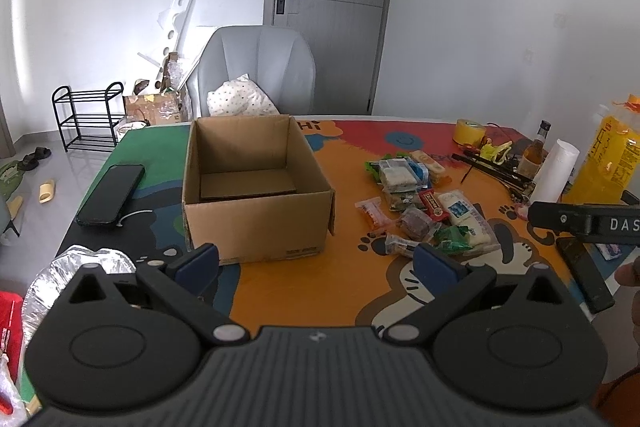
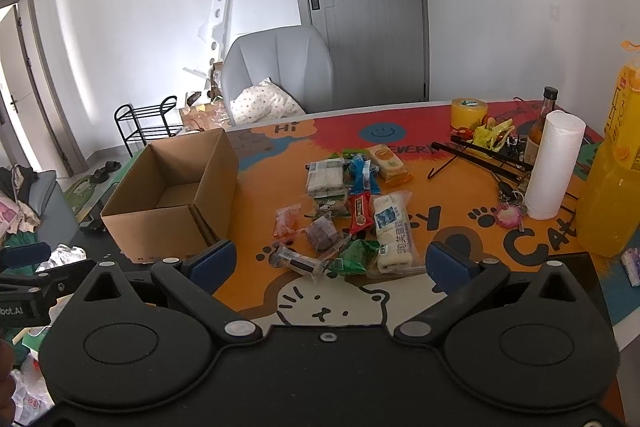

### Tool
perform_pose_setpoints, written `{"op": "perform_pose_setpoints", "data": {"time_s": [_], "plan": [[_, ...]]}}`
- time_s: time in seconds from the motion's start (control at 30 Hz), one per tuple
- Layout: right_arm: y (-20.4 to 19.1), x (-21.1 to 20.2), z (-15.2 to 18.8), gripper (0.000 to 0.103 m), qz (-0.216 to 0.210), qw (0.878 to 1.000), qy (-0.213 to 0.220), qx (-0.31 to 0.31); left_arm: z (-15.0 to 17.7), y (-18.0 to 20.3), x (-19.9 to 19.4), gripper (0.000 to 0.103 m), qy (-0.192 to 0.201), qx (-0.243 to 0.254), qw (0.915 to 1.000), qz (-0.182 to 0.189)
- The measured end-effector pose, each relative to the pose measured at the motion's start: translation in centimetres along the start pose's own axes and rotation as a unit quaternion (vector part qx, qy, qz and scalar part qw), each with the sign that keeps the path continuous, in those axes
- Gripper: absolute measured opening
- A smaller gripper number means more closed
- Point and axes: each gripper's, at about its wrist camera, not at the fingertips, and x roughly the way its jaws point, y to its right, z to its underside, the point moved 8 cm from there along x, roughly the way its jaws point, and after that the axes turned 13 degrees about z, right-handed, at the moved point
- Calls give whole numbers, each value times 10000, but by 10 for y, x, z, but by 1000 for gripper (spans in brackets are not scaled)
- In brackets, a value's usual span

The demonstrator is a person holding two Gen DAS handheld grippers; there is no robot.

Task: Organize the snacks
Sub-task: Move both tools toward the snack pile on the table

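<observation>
left of the cardboard box (image 1: 256,187), only the left view shows a phone (image 1: 110,195); both grippers gape wide, holding nothing.

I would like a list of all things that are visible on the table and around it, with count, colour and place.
cardboard box: 1, brown, open and empty, left part of table
snack packs: a pile, exact count unclear, mixed colours, right of the box
phone: 1, black, left of the box
tape roll: 1, yellow, far side of table
paper roll: 1, white, upright, right side
glass bottle: 1, brown, behind the paper roll
juice bottle: 1, orange-yellow, right edge
chair: 1, grey, behind table
shoe rack: 1, black, on the floor by the wall
door: 1, grey, shut
left gripper: open, holding nothing
right gripper: open, holding nothing
</observation>
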Motion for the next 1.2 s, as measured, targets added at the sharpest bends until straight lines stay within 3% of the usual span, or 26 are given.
{"op": "perform_pose_setpoints", "data": {"time_s": [0.13,0.27,0.53,0.67,1.2], "plan": [[1,1,0,103,36,10000,-25,1,-2,2,2,103,13,-11,9999,99],[3,7,-4,103,-108,9992,36,382,-7,6,8,103,33,13,9999,150],[12,24,-1,103,29,9991,-285,297,-15,9,30,103,-51,-27,9996,270],[18,35,-5,103,-28,9992,-78,392,-16,11,40,103,-79,-47,9994,342],[43,82,8,103,-59,9984,-298,477,-18,15,91,102,-152,-261,9979,567]]}}
